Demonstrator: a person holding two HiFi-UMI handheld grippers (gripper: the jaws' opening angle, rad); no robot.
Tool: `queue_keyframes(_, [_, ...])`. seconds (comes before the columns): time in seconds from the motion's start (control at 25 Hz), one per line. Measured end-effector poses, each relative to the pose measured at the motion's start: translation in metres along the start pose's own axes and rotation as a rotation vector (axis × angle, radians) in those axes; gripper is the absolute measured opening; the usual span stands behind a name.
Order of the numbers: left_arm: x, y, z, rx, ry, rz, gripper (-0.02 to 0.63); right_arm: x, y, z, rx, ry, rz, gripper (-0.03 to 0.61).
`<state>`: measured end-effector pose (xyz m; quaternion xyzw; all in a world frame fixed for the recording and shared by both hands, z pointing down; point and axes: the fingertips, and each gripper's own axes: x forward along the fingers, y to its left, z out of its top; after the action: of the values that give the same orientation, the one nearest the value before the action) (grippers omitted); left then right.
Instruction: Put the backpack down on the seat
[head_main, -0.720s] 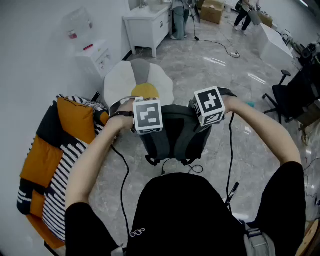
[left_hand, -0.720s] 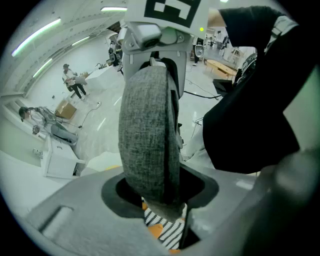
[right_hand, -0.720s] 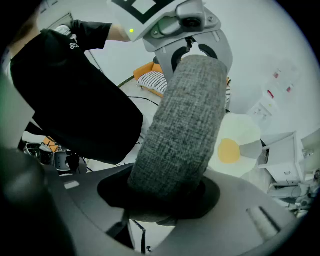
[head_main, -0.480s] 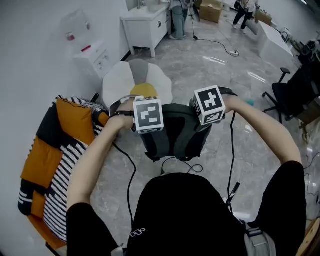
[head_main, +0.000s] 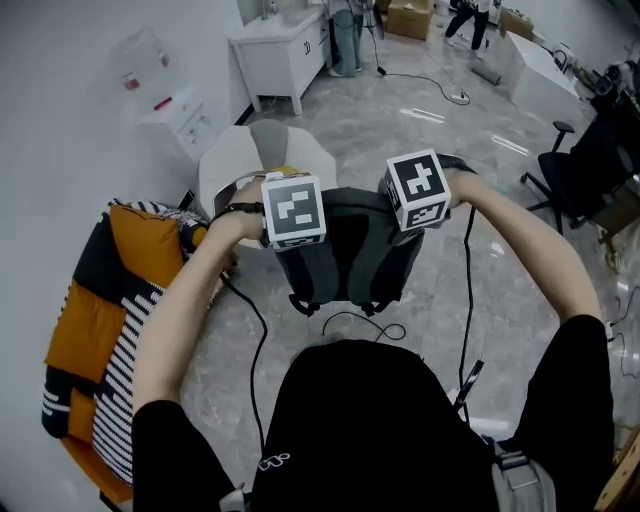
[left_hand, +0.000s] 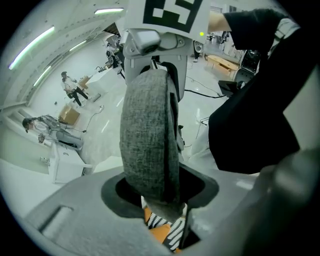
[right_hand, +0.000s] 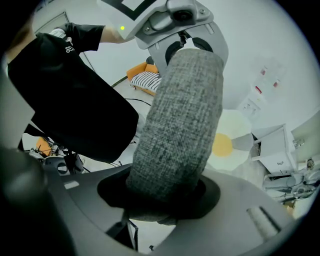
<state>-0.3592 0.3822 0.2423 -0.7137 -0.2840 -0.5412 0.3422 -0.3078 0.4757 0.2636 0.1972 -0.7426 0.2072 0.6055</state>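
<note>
A dark grey backpack (head_main: 350, 255) hangs in the air in front of me, held by its two padded shoulder straps. My left gripper (head_main: 296, 222) is shut on the left strap (left_hand: 150, 140), which fills its jaws. On the other side my right gripper (head_main: 416, 205) is shut on the right strap (right_hand: 180, 130). The seat (head_main: 232, 168) is a white flower-shaped chair with a yellow centre (right_hand: 222, 144). It stands on the floor just beyond the backpack, to the left, and is partly hidden by my left gripper.
An orange and black-and-white striped armchair (head_main: 100, 320) stands close on my left. Beyond the seat, a white cabinet (head_main: 285, 45) stands by the wall. Cables (head_main: 360, 325) trail on the floor under the backpack. A black office chair (head_main: 570, 180) is at the right.
Both grippers have carried the backpack slightly forward and up, closer to the flower-shaped seat. Both grips on the straps are unchanged.
</note>
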Motion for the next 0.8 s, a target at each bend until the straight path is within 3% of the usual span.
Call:
queue_keyframes(0.4, [0.009, 0.016, -0.005, -0.049, -0.014, 0.019, 0.184, -0.018, -0.016, -0.005, -0.014, 0.073, -0.052, 0.225])
queue_keyframes(0.8, [-0.003, 0.027, 0.006, -0.021, -0.031, 0.057, 0.184, -0.022, -0.02, -0.013, 0.011, 0.084, -0.032, 0.225])
